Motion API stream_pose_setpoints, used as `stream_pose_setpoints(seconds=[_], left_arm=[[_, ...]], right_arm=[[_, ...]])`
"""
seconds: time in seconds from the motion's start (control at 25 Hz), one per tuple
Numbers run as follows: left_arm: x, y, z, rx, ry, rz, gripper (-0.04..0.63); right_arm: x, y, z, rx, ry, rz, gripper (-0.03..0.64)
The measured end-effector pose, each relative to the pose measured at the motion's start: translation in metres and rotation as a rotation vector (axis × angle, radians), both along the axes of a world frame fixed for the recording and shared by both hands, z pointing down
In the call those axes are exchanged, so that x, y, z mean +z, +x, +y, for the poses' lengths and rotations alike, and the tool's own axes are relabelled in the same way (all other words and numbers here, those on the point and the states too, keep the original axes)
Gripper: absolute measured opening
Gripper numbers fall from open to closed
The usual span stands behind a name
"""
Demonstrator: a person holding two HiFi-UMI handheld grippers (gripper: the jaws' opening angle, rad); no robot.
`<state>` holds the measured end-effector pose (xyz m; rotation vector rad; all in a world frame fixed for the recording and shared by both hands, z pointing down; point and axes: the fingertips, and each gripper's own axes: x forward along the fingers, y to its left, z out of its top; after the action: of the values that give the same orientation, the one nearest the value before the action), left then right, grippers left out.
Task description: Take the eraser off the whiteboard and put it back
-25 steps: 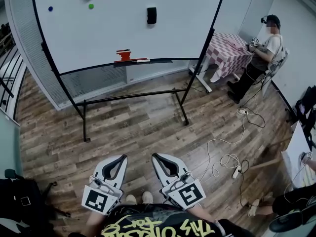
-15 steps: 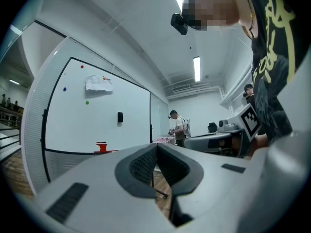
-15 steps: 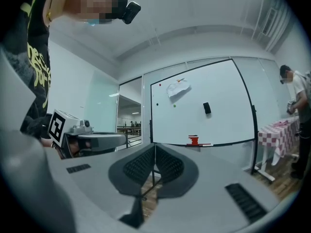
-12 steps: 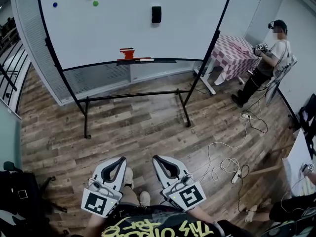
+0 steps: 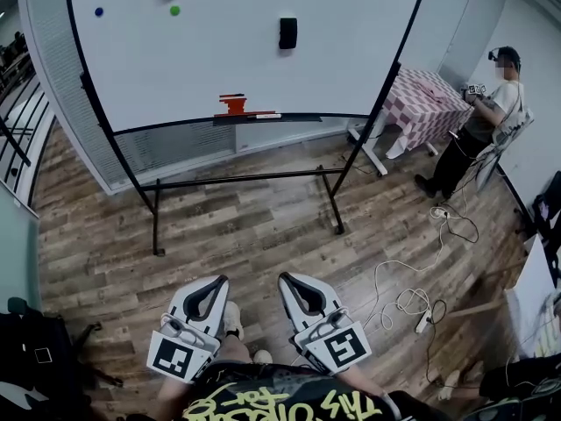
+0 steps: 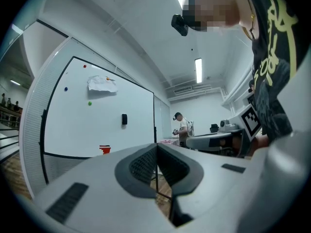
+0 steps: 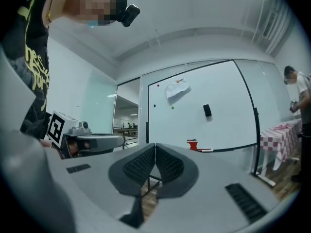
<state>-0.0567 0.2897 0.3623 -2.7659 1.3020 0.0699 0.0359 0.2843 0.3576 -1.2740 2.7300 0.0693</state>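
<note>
The left hand-held gripper (image 5: 217, 281) and right hand-held gripper (image 5: 286, 279) are hanging closed and empty, well short of the whiteboard (image 5: 219, 68). Reaching the black block on it, probably the eraser (image 5: 287, 32), is likely coming next.

The left tongs (image 6: 156, 148) are closed on nothing and point toward the whiteboard (image 6: 73, 123). The black eraser (image 6: 124, 119) sticks to the board, well apart.

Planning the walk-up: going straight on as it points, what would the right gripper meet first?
The right gripper would likely meet the whiteboard, near its left edge; the way there looks free, depth unclear.
</note>
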Motion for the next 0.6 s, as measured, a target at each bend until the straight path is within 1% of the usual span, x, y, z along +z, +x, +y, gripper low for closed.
stream_pose_setpoints(seconds=[0.04,0.2,0.32,0.44,0.6], left_arm=[[-0.001,-0.001,-0.006,0.0,-0.007,0.008,0.008],[-0.001,-0.006,-0.029,0.028,0.038,-0.056,0.008],[-0.008,-0.009,-0.047,0.045,0.042,-0.037,0.008],[-0.008,-0.016,-0.068,0.02,-0.006,0.015,0.008],[-0.01,-0.022,-0.094,0.028,0.018,-0.017,0.008]], right_arm=[[-0.001,-0.001,-0.005,0.003,0.003,0.0,0.009],[-0.003,-0.006,-0.028,0.013,0.012,0.002,0.009],[-0.006,-0.011,-0.047,0.02,0.011,-0.001,0.009],[-0.008,-0.016,-0.065,0.022,0.014,-0.008,0.011],[-0.009,-0.018,-0.092,0.032,0.007,-0.007,0.009]])
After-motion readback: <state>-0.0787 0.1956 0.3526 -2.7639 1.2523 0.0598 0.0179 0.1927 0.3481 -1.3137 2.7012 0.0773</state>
